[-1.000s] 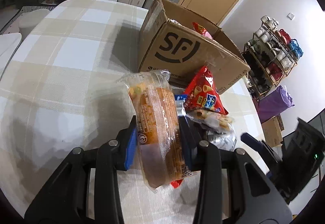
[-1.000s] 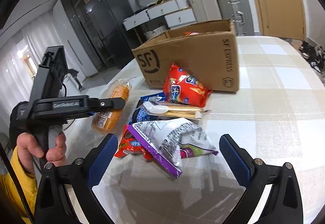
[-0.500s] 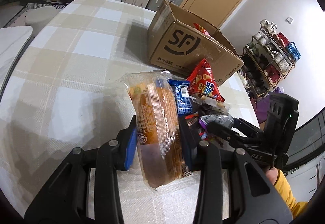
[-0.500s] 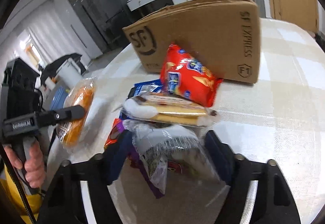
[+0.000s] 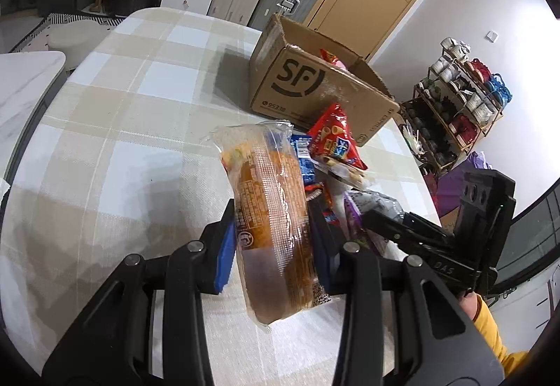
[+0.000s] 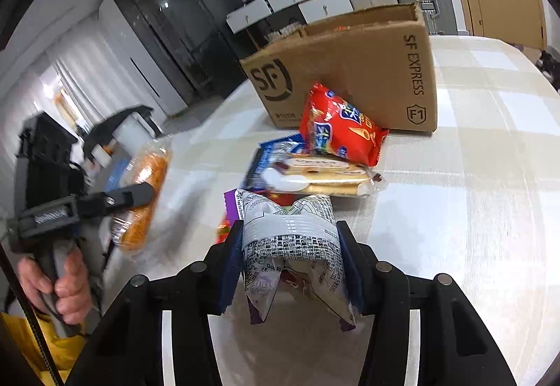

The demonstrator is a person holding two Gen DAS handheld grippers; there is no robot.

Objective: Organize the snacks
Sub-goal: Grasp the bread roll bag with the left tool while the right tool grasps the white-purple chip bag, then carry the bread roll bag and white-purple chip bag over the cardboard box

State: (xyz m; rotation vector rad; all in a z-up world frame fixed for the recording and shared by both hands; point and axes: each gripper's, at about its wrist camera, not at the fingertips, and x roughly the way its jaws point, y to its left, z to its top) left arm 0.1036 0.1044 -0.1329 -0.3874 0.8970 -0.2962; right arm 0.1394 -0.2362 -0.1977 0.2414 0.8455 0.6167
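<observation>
Between left fingers (image 5: 231, 246), bread packet (image 5: 273, 221) points boxward (lengthwise).

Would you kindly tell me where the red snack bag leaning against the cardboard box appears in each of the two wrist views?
Left wrist view: the red snack bag sits right of centre, just below the cardboard box, beyond the bread packet.
Right wrist view: the bag is above centre, leaning on the box's front, above the wafer packet.
Shared landmark: the SF logo on the box, left of the bag in both views.
</observation>
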